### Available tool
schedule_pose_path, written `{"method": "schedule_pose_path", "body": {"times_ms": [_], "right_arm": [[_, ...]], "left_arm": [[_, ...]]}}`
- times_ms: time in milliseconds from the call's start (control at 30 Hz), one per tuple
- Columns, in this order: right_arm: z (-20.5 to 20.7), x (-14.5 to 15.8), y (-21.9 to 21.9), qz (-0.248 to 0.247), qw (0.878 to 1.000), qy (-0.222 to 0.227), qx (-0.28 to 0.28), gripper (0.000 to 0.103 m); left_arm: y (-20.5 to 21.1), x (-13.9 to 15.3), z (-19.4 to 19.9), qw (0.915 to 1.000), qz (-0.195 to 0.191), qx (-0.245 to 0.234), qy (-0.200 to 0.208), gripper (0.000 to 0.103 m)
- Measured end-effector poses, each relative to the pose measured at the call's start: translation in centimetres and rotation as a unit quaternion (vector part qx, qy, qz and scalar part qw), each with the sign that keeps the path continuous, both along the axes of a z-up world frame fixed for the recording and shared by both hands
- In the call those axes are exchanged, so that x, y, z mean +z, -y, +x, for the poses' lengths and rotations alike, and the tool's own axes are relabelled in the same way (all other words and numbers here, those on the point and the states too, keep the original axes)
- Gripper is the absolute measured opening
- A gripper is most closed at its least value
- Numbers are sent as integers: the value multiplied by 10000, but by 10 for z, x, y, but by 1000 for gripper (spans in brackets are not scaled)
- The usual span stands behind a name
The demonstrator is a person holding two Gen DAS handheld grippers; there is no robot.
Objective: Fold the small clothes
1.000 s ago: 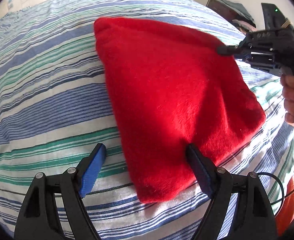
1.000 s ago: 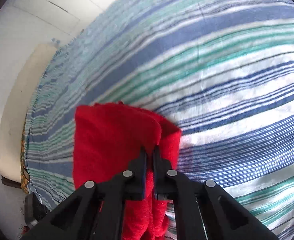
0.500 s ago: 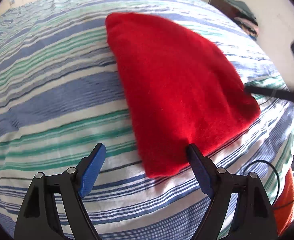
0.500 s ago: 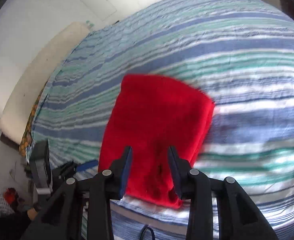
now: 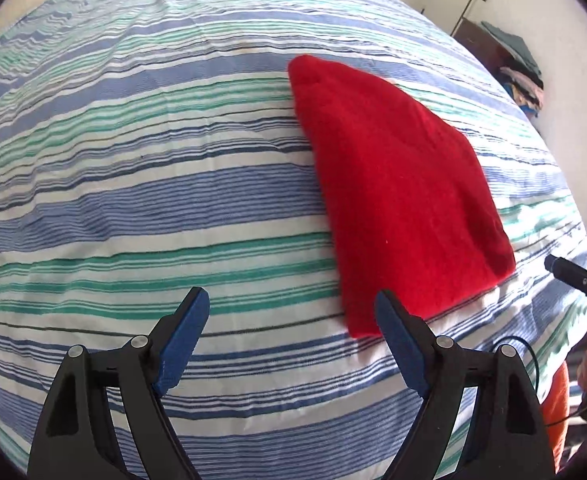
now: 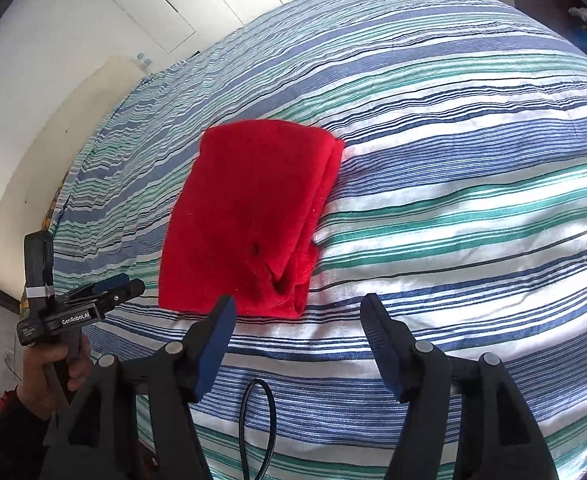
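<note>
1. Now we are holding nothing: the right gripper (image 6: 297, 316), which was pinching the near edge of the red cloth (image 6: 249, 216) a second ago, is standing with its fingers wide apart and pulled back from it.
2. The left gripper (image 5: 289, 312) is likewise hanging with fingers spread and empty; its right finger (image 5: 393, 328) is overlapping the cloth's near corner in the left view, though we cannot tell whether it is touching.
3. The cloth (image 5: 401, 200) is lying folded on the striped bed (image 5: 153, 208), its layered edges showing along the right side in the right view, with a small dark spot, perhaps a hole, near that edge.
4. Both views are taking in more of the bed than half a second ago, so we are backing both tools away.
5. We are judging this fold as laid down and released; the piece is looking compact, so either one more fold or setting it aside is coming next.
</note>
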State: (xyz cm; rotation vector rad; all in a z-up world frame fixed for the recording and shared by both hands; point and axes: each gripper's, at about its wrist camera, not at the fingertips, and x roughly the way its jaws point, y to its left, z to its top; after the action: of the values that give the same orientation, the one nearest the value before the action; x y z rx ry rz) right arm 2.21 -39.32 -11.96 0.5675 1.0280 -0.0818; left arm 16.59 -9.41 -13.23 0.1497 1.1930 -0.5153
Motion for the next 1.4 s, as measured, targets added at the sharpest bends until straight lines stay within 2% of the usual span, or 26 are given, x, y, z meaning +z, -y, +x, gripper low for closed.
{"method": "schedule_pose_path", "body": {"times_ms": [167,433,500,533,567,600,633,700,767,867,933,1000,1033,1067,1100,1133,1167,1233,1333,1400], "right_arm": [[2,1,-1,148,9998,96,-112,64],[7,-11,-13,267,9996,57,-64,64],[14,-11,-8,313,9994,87,-71,64],[19,-9,0,349,9992,146,-111,64],[23,-8,9,394,9988,227,-200,64],[30,-9,23,490,9977,315,-345,65],[37,-12,36,593,9966,334,-461,70],[59,-29,65,942,9928,213,-707,72],[84,-59,87,1609,9834,5,-844,72],[112,-98,97,2519,9634,-35,-911,71],[130,-111,95,2904,9529,60,-873,71],[146,-116,92,3221,9429,247,-814,71],[154,-118,90,3213,9435,235,-777,67],[160,-121,88,3085,9476,132,-815,61],[164,-125,87,3036,9490,28,-853,34],[167,-129,85,3010,9497,-89,-864,12],[169,-127,84,2891,9532,-110,-880,12],[172,-107,78,2583,9634,139,-703,11],[182,-61,61,1992,9785,524,-126,11],[191,-32,52,1778,9805,814,172,11]], "left_arm": [[9,6,-6,9986,449,-32,272,86],[10,5,-4,9976,595,-78,348,86],[5,4,-1,9991,346,17,229,86],[-1,2,2,10000,-11,91,37,88],[-9,-3,7,9980,-535,211,-270,90],[-15,-9,12,9934,-950,349,-547,90],[-20,-19,17,9878,-1237,494,-811,90],[-16,-37,22,9829,-1371,555,-1093,90],[-4,-54,25,9792,-1493,326,-1337,90],[11,-63,26,9774,-1602,115,-1377,91],[18,-62,27,9729,-1813,-64,-1433,90],[26,-63,28,9672,-1988,-325,-1550,84],[30,-67,28,9652,-1995,-409,-1639,66],[33,-73,28,9635,-1959,-469,-1765,35],[34,-77,29,9617,-1942,-491,-1871,32],[31,-74,29,9614,-2016,-491,-1805,26],[28,-69,28,9623,-2044,-517,-1718,24],[21,-53,26,9666,-2031,-542,-1468,23],[13,-22,29,9716,-2047,-536,-1056,23],[7,3,34,9706,-2193,-525,-841,23]]}}
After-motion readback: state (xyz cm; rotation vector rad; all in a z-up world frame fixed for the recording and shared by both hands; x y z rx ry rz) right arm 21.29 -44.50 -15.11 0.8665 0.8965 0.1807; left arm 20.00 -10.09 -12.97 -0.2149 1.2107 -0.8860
